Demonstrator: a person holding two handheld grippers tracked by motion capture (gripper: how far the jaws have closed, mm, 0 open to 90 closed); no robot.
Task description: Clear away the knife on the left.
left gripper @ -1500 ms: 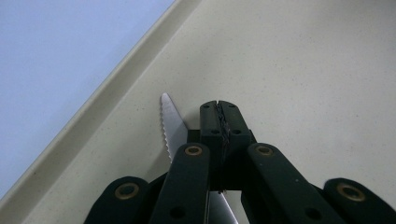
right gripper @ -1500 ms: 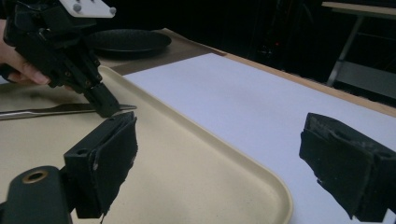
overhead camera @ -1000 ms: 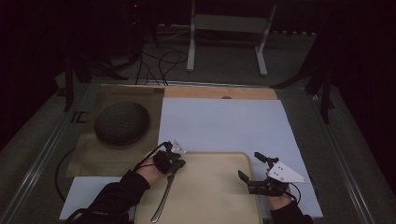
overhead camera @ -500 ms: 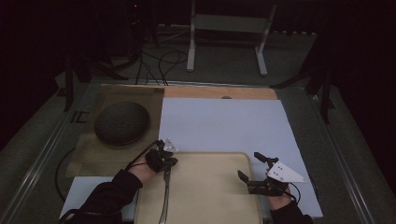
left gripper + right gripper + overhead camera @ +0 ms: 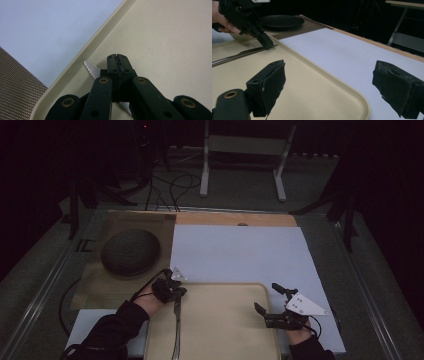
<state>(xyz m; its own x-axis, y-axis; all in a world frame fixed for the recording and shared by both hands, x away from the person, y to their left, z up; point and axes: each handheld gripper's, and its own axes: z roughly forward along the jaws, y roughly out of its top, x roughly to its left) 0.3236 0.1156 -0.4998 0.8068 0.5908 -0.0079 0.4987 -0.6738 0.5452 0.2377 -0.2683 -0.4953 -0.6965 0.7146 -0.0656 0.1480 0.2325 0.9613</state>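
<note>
Left gripper (image 5: pixel 117 65), jaws clamped on the serrated knife (image 5: pixel 176 330) blade near the tray's (image 5: pixel 260 292) far left corner, should lift level and slowly to prevent pivoting, while right gripper (image 5: pixel 342 87) waits wide apart, empty, over the tray's right edge.

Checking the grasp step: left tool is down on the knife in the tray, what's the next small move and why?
Probably a short straight lift. The left tool has its jaws closed across the serrated blade of the knife, which lies flat on the beige tray near the rim. Raising it slightly would show whether the grip holds before carrying it. The right tool sits open, holding nothing.
</note>
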